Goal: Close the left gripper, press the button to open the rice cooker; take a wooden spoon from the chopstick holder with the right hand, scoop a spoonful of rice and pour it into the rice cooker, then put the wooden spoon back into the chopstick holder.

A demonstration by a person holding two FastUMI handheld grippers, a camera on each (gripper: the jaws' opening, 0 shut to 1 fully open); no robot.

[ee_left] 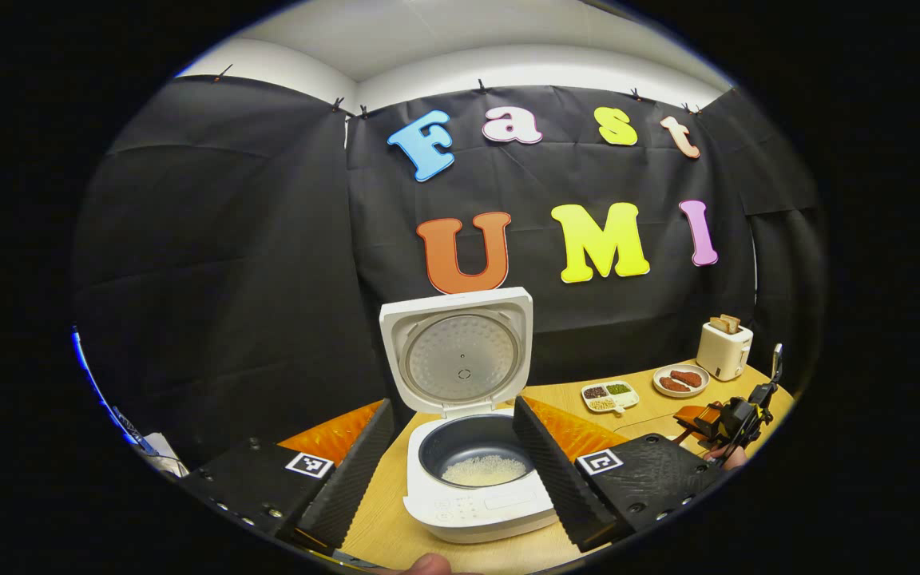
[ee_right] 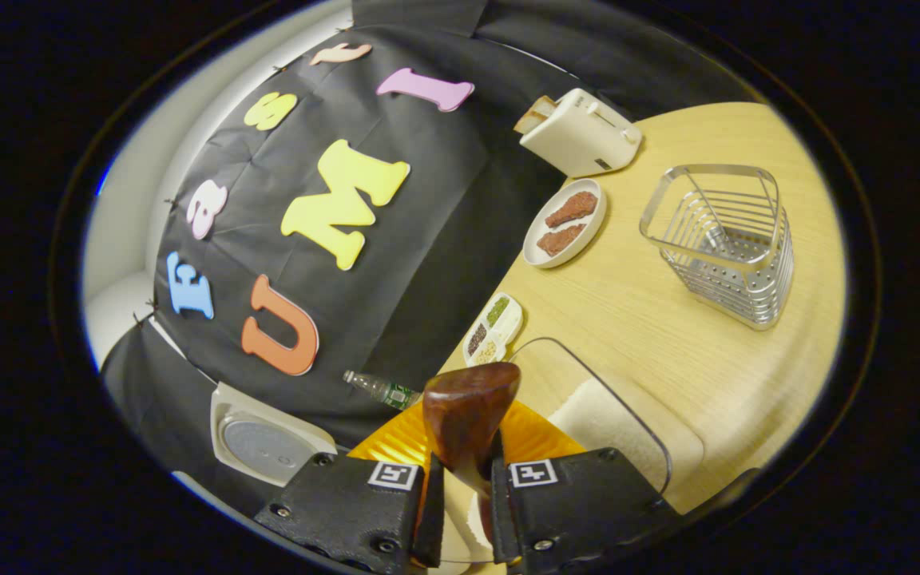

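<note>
The white rice cooker [ee_left: 480, 503] stands with its lid [ee_left: 460, 351] raised, and a thin layer of rice [ee_left: 482, 471] lies in its dark pot. My left gripper [ee_left: 452, 419] is open, one finger on each side of the pot. My right gripper [ee_right: 466, 467] is shut on the handle of the wooden spoon [ee_right: 469, 411], whose dark brown bowl points up and away from me. In the left gripper view the right gripper [ee_left: 735, 423] shows at the far right over the table. The wire chopstick holder [ee_right: 723, 239] stands on the table, apart from the spoon.
A clear container of rice [ee_right: 616, 415] sits just past my right gripper. Farther along the wooden table [ee_right: 652, 319] are a divided dish of grains [ee_right: 493, 329], a plate of sausages [ee_right: 565, 224] and a toaster [ee_right: 580, 132] holding bread. A bottle [ee_right: 380, 389] lies by the wall.
</note>
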